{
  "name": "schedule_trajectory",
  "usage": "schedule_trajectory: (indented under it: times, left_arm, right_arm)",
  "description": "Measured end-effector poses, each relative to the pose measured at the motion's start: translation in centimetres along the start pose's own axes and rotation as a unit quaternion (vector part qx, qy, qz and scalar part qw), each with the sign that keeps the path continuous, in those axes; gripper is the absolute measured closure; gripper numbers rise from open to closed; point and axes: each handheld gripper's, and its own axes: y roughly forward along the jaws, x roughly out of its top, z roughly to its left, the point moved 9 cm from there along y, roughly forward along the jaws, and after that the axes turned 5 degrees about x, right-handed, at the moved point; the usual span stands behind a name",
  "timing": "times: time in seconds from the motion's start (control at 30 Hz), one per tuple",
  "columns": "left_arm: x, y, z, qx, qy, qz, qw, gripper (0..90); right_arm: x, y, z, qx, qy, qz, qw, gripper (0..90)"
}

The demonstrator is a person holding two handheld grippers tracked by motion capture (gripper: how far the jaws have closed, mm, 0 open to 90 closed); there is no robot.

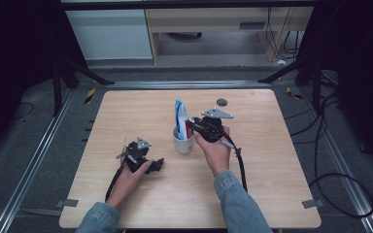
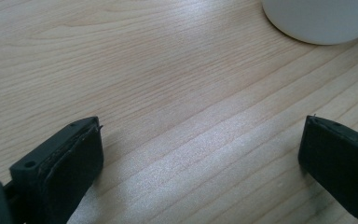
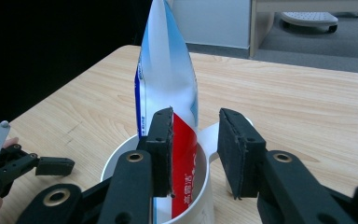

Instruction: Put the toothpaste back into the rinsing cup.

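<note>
High view: white cup point(image 1: 183, 142) stands near the middle of the wooden table point(image 1: 126, 111), a blue-white-red tube point(image 1: 180, 116) upright in it, long axis vertical, top half well above the rim. The right gripper point(image 1: 195, 127) sits just right of the cup, jaws pointed left at the tube's lower part by the rim. The left gripper point(image 1: 158, 164) rests low on the table, left of and nearer the person than the cup, aimed toward it. A small dark disc point(image 1: 221, 102) lies on the table beyond the cup. The right hand is plainly the nearer one to the tube.

Left gripper view: jaws stand wide apart with bare table point(image 2: 168, 93) between them, nothing held. The cup's base point(image 2: 319, 21) shows at top right, ahead and off to one side, well apart from the pads.

Right gripper view: the tube point(image 3: 165, 79) rises out of the cup point(image 3: 203, 186), red lower section inside the rim. The right gripper point(image 3: 196, 154) has its jaws only partly parted; the left pad overlaps the tube's red face, the right pad stands clear with a gap beside the cup handle. The tube is not clamped; whether the left pad touches it cannot be told. The left gripper point(image 3: 53, 166) shows far left. Likely next: shift so the tube is between the pads, close, lift straight up along its axis.
</note>
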Motion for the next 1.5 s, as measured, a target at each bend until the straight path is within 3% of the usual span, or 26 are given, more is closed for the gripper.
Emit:
schedule_trajectory:
  times: [0.5, 0.77, 0.87, 1.2, 1.5]
  left_arm:
    - [0.0, 0.0, 0.0, 0.0, 0.0, 0.0, 1.0, 0.0]
    - [0.0, 0.0, 0.0, 0.0, 0.0, 0.0, 1.0, 0.0]
    - [0.0, 0.0, 0.0, 0.0, 0.0, 0.0, 1.0, 0.0]
    - [0.0, 0.0, 0.0, 0.0, 0.0, 0.0, 1.0, 0.0]
    - [0.0, 0.0, 0.0, 0.0, 0.0, 0.0, 1.0, 0.0]
  right_arm:
    - [0.3, -0.6, 0.2, -0.007, -0.006, 0.013, 0.9999, 48.5]
    - [0.3, -0.9, 0.2, -0.019, -0.021, 0.024, 0.9993, 41.3]
    - [0.1, -0.9, 0.0, -0.034, -0.038, 0.036, 0.998, 35.8]
    - [-0.5, -1.1, -0.1, -0.055, -0.061, 0.075, 0.9938, 17.0]
    - [-0.2, -2.5, -0.8, -0.062, -0.092, 0.081, 0.9905, 10.1]
